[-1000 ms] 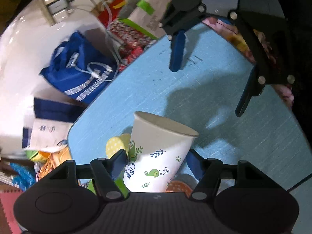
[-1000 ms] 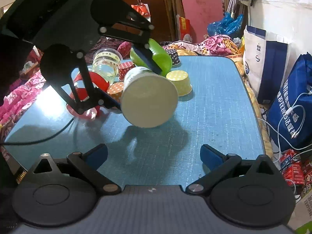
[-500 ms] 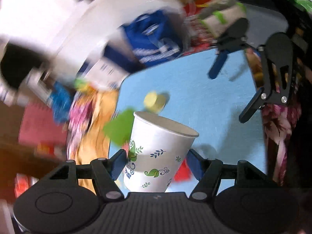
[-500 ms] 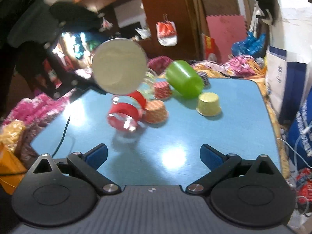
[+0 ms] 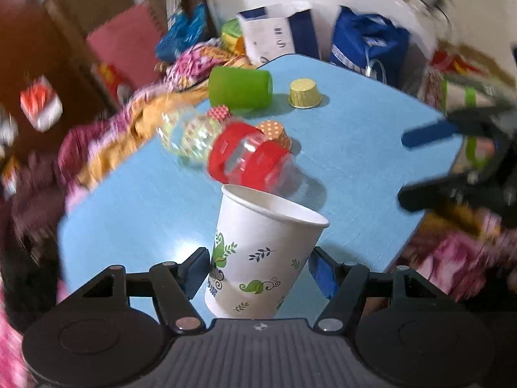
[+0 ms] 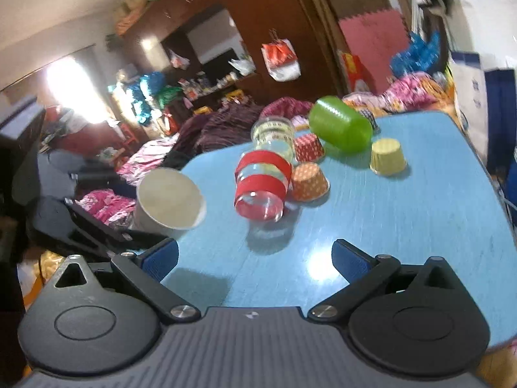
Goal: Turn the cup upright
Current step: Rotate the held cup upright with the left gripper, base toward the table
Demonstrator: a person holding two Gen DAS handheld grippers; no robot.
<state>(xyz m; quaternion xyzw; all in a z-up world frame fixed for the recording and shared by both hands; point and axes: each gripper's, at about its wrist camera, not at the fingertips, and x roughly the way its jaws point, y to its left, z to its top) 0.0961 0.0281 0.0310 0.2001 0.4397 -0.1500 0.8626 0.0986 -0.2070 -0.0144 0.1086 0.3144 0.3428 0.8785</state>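
Note:
My left gripper is shut on a white paper cup with green leaf prints, its open mouth facing away from the camera. In the right wrist view the same cup hangs at the blue table's left edge, mouth towards that camera, with the left gripper's black body behind it. My right gripper is open and empty above the near part of the blue table. It shows blurred at the right of the left wrist view.
On the table lie a clear jar with red bands, a second clear jar, a green cup on its side, and yellow, orange and red cupcake liners. Bags and clutter surround the table.
My left gripper has swung the paper cup round and carried it to the table's left edge, the mouth now tipping upward. The right gripper stays open and has tilted a little.

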